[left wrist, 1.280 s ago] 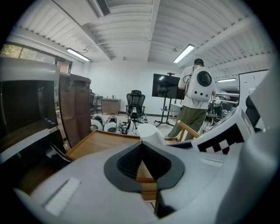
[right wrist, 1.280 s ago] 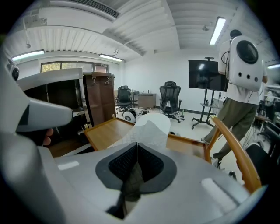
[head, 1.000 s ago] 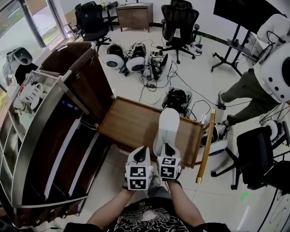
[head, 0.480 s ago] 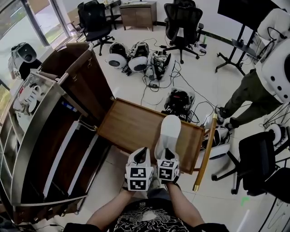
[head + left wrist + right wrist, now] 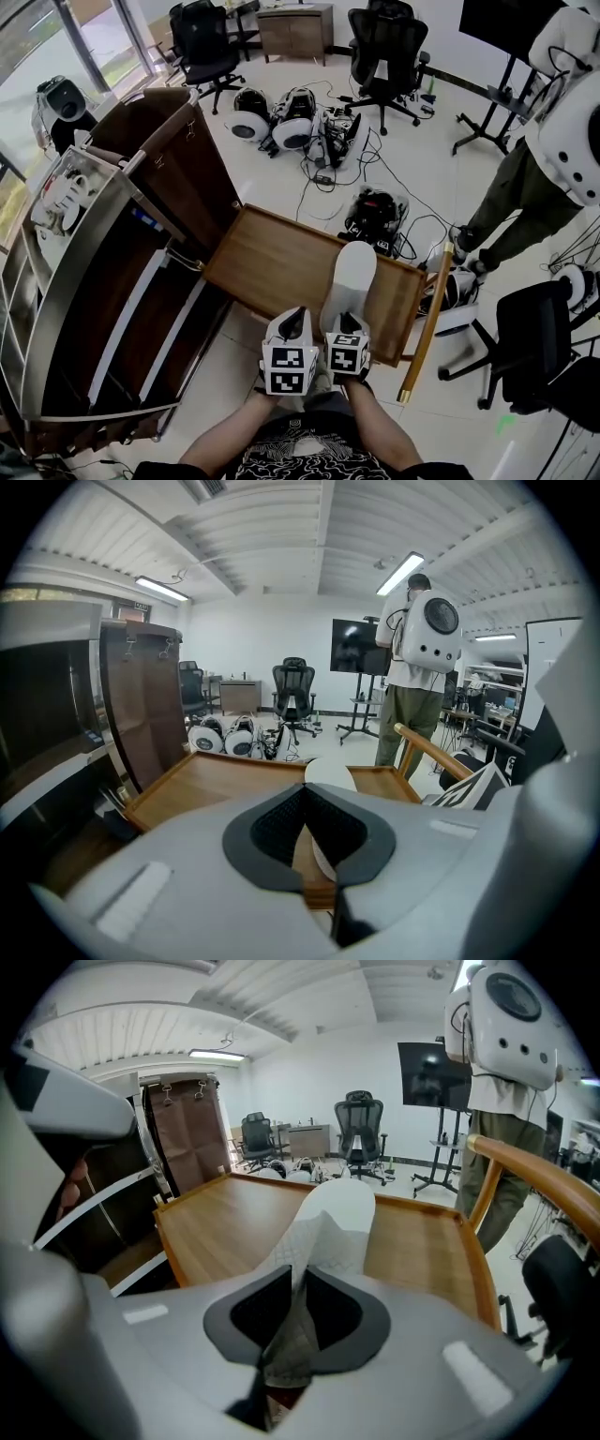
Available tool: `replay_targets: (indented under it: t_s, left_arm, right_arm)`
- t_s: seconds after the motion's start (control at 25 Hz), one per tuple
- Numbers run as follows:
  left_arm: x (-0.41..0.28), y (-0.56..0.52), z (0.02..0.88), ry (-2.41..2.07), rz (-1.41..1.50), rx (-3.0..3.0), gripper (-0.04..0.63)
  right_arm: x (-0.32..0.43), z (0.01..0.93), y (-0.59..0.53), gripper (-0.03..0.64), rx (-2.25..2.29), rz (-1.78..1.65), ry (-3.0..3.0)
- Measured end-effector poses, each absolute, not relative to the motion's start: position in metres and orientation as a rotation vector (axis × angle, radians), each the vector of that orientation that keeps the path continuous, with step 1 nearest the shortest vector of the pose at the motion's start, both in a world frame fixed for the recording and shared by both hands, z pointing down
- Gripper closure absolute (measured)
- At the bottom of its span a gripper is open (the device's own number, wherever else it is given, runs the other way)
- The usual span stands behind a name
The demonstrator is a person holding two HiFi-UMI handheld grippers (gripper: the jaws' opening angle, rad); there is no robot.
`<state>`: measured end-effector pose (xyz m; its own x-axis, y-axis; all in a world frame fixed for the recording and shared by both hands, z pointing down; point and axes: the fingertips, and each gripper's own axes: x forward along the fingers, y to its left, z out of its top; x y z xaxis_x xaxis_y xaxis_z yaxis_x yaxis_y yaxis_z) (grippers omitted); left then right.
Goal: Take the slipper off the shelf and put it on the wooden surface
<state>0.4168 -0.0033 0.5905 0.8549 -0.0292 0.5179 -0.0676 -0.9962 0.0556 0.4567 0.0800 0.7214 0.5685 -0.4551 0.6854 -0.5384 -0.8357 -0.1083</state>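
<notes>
Now the white slipper (image 5: 349,277) lies on the wooden bench (image 5: 272,262), toe pointing away from the person. The right tool (image 5: 344,321) is opening, with the slipper's heel fabric between its jaws, seemingly pinched. The left tool (image 5: 294,317) hovers just beside it, clenched and empty.

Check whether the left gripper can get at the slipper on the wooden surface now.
Probably yes. The left gripper sits beside the heel of the slipper with nothing between; the toe end lies free on the wooden surface. Only the right gripper crowds the heel, its jaws opening with fabric between them.
</notes>
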Motion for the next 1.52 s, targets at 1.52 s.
replay_targets:
  t_s: [1.52]
  left_arm:
    - [0.261,-0.063,0.526,-0.436,0.645,2.907,0.591]
  right_arm:
    - [0.323,0.531,-0.008,0.617,2.675,0.562,-1.345]
